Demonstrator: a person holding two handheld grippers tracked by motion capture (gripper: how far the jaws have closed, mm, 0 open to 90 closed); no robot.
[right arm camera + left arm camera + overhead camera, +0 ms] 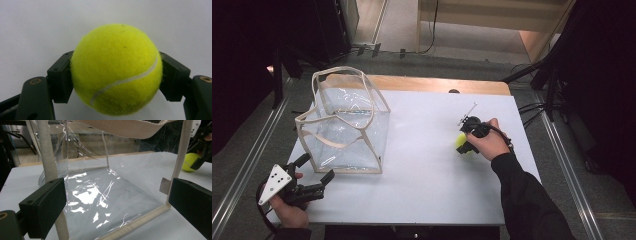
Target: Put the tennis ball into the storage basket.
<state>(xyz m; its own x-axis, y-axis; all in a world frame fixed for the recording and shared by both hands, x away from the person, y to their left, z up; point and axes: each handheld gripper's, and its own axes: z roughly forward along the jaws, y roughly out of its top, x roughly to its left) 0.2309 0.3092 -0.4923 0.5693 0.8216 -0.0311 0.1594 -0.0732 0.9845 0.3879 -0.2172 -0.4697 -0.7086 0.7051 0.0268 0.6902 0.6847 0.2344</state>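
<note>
The white table carries everything; biggest thing on it is the clear plastic bag with cream webbing trim, standing upright with its mouth open, just ahead of your left gripper. That gripper's jaws are spread wide and hold nothing; in the left gripper view they straddle the bag's near bottom corner without touching it. Your right gripper is well off to the right of the bag, jaws pressed on both sides of the tennis ball, which sits at or just above the tabletop. Likely step: carry ball to bag. Keep the squeeze even across the ball's middle, lift clear before you travel, come in over the rim. The drooping handle straps hang across the opening and could snag the ball; use the left gripper to steady a wall or edge first.
</note>
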